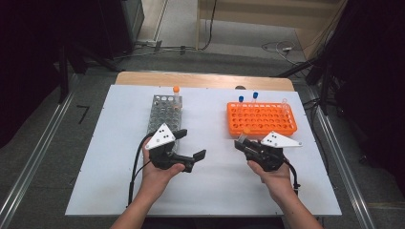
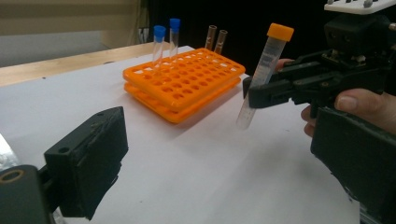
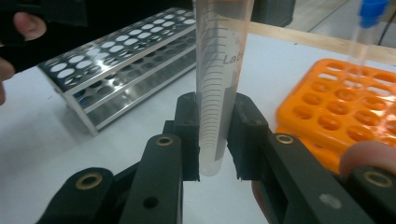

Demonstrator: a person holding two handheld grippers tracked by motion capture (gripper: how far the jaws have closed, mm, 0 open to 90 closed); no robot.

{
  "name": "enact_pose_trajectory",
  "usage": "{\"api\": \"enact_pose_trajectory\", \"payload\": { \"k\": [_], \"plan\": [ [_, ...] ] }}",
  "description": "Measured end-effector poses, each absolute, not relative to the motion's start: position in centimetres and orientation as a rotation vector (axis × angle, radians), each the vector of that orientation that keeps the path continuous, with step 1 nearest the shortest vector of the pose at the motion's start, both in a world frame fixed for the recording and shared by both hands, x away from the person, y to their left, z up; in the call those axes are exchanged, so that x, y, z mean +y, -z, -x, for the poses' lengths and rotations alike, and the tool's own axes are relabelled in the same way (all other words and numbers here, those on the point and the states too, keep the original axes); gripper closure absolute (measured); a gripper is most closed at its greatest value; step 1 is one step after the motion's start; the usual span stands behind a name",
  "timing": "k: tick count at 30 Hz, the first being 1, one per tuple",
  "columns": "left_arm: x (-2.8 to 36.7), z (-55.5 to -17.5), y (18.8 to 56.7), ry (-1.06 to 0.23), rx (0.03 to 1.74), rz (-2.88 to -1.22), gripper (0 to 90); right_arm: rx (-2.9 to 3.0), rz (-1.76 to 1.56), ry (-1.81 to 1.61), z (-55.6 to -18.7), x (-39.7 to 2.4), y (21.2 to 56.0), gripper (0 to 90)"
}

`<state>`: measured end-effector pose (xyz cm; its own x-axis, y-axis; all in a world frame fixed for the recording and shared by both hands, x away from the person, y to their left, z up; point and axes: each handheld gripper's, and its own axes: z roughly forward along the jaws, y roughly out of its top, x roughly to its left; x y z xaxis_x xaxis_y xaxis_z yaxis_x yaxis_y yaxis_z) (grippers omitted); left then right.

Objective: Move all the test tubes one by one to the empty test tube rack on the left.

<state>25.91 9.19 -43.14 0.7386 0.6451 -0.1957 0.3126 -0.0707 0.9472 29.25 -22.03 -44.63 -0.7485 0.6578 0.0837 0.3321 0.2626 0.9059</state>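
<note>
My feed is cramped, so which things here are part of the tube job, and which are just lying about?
In the job:
right gripper
orange-capped tube it clamps
orange rack
metal rack
left gripper, open

Lying about:
cables on the floor

Grey carpet floor (image 1: 43,143), wood desk (image 1: 200,79), cables (image 1: 279,46) at back.

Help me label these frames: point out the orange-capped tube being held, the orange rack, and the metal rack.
orange-capped tube (image 2: 267,63), left gripper view, on its clear barrel.
orange rack (image 1: 261,118), high view, on its top plate of holes.
metal rack (image 3: 119,46), right gripper view, on its perforated top plate.
</note>
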Motion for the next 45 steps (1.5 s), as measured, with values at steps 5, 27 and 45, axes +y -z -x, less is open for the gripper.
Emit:
{"api": "enact_pose_trajectory", "payload": {
  "k": [5, 27, 45],
  "plan": [
    [8.3, -25.8, 43.2, -0.299, 0.769, -1.68, 13.5, 2.273, -0.875, -1.489, -28.5, -21.0, 44.9, 72.5],
    [5.6, -25.3, 43.6, -0.192, 0.608, -1.76, 62.3, 2.431, -0.699, -1.488, -25.9, -16.7, 45.3, 72.5],
    [5.8, -25.4, 43.4, -0.246, 0.608, -1.768, 74.8, 2.46, -0.687, -1.476, -26.0, -16.6, 45.6, 63.4]
  ]
}}
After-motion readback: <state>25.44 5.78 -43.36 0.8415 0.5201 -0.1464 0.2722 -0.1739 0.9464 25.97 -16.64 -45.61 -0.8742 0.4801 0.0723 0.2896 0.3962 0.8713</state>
